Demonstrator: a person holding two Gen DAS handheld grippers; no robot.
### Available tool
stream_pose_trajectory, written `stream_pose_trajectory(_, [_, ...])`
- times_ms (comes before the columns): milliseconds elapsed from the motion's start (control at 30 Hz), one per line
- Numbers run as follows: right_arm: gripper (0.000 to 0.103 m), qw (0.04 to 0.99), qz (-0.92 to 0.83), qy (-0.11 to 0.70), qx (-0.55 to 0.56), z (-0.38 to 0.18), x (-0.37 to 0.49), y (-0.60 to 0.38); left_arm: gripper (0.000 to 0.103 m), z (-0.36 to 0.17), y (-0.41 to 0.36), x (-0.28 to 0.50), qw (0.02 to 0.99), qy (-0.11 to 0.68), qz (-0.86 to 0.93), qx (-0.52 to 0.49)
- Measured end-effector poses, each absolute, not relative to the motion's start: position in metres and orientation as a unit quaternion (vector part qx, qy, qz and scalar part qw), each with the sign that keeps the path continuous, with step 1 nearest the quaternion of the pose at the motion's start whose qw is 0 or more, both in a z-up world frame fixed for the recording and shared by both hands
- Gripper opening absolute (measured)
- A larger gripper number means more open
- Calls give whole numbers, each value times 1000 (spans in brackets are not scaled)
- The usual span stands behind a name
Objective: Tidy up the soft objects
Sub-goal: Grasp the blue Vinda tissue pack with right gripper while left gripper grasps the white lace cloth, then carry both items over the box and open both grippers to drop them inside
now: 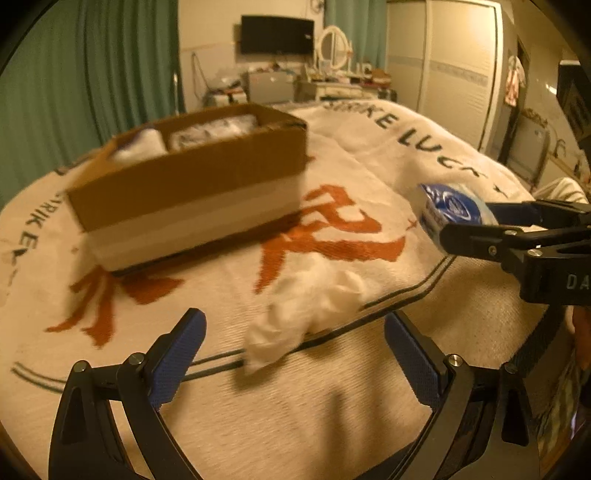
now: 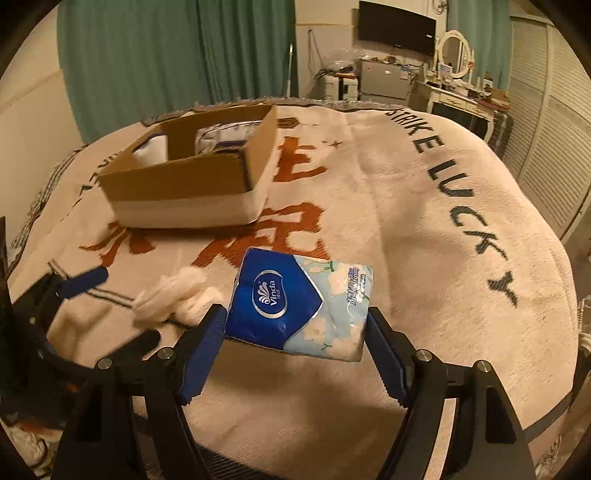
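A blue and floral Vinda tissue pack (image 2: 295, 302) is held between the blue pads of my right gripper (image 2: 295, 325), above the blanket; it shows at the right of the left wrist view (image 1: 450, 210). My left gripper (image 1: 295, 332) is open, with a crumpled white cloth (image 1: 310, 310) lying on the blanket just ahead between its fingers; the cloth also shows in the right wrist view (image 2: 173, 295). An open cardboard box (image 1: 192, 181) (image 2: 192, 173) stands farther back and holds a white soft item (image 1: 142, 146) and a wrapped pack (image 1: 214, 131).
The bed is covered by a cream blanket (image 2: 424, 229) with red characters and dark lettering. Green curtains (image 1: 92, 74), a wall TV (image 1: 277, 35), a dresser with mirror (image 1: 334, 48) and wardrobe doors (image 1: 454, 66) stand beyond the bed.
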State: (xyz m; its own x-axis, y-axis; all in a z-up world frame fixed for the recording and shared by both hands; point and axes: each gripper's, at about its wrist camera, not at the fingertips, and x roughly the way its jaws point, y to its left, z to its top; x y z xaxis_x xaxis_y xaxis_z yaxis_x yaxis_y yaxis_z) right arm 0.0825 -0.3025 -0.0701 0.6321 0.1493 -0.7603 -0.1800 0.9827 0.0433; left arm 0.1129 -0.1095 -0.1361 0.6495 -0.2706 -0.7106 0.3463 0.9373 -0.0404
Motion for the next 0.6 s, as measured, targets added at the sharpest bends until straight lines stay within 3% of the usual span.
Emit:
stream_pose_trajectory(167, [75, 899, 98, 428, -7, -82, 93, -307, 96, -153, -129, 135, 896, 407, -168, 60])
stream_pose_trajectory(333, [75, 891, 104, 442, -1, -96, 99, -309, 62, -166, -124, 158, 886, 435, -156, 24])
stream_pose_trajectory(400, [75, 891, 106, 442, -1, -97, 100, -310, 44, -166, -119, 157, 889, 431, -152, 22])
stream_pose_trajectory(467, [75, 890, 106, 444, 0, -99, 101, -310, 35, -163, -116, 154, 888, 430, -160, 19])
stream_pose_trajectory(600, [75, 891, 101, 444, -8, -99, 100, -307, 33, -157, -106, 143, 885, 433, -171, 2])
